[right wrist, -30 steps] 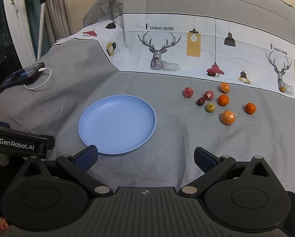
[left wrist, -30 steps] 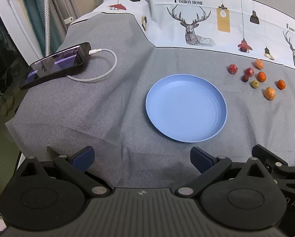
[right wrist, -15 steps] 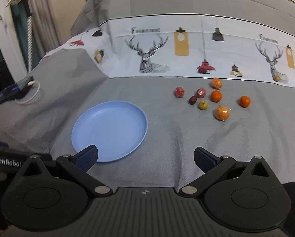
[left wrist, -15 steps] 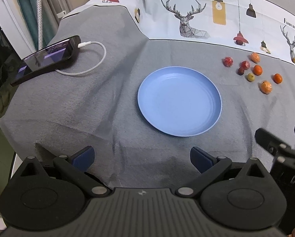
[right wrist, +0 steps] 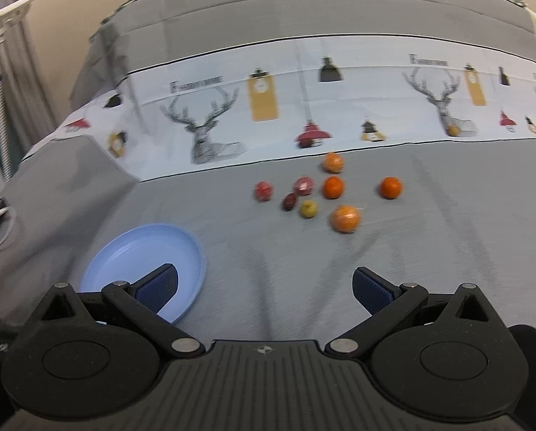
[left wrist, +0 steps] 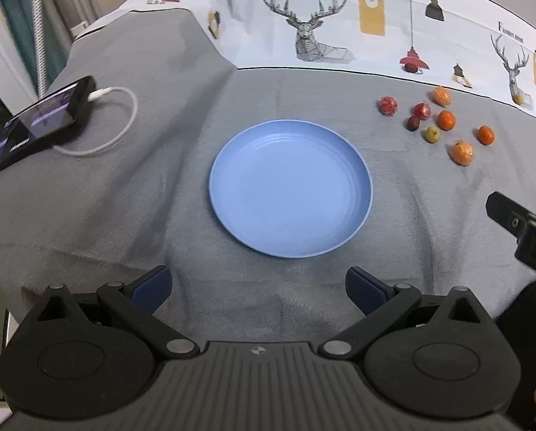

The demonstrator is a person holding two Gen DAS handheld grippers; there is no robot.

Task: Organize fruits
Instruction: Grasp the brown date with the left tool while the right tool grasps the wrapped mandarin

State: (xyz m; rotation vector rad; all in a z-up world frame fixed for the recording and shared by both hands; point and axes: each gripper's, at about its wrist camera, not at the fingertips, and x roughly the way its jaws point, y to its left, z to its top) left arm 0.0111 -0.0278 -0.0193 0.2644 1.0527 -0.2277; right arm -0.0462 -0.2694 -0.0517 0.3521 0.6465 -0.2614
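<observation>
A light blue plate (left wrist: pixel 232 194) lies bare on the grey cloth, just ahead of my left gripper (left wrist: pixel 257 287), which is open and holds nothing. Several small fruits (left wrist: pixel 446 120), orange, red and one yellow-green, lie loose on the cloth to the plate's far right. In the right wrist view the fruits (right wrist: pixel 333 186) lie straight ahead and the plate (right wrist: pixel 192 248) sits at lower left behind the left finger. My right gripper (right wrist: pixel 264 287) is open and holds nothing. It also shows at the right edge of the left wrist view (left wrist: pixel 519 222).
A black phone (left wrist: pixel 38 122) with a white charging cable (left wrist: pixel 124 122) lies at the left edge of the cloth. The cloth's white printed band with deer and lamps (left wrist: pixel 314 36) runs along the back. Curtains hang at far left.
My right gripper has swung right and forward, so the fruits now lie centred ahead and the plate has slid to lower left. My left gripper has moved slightly closer to the plate.
</observation>
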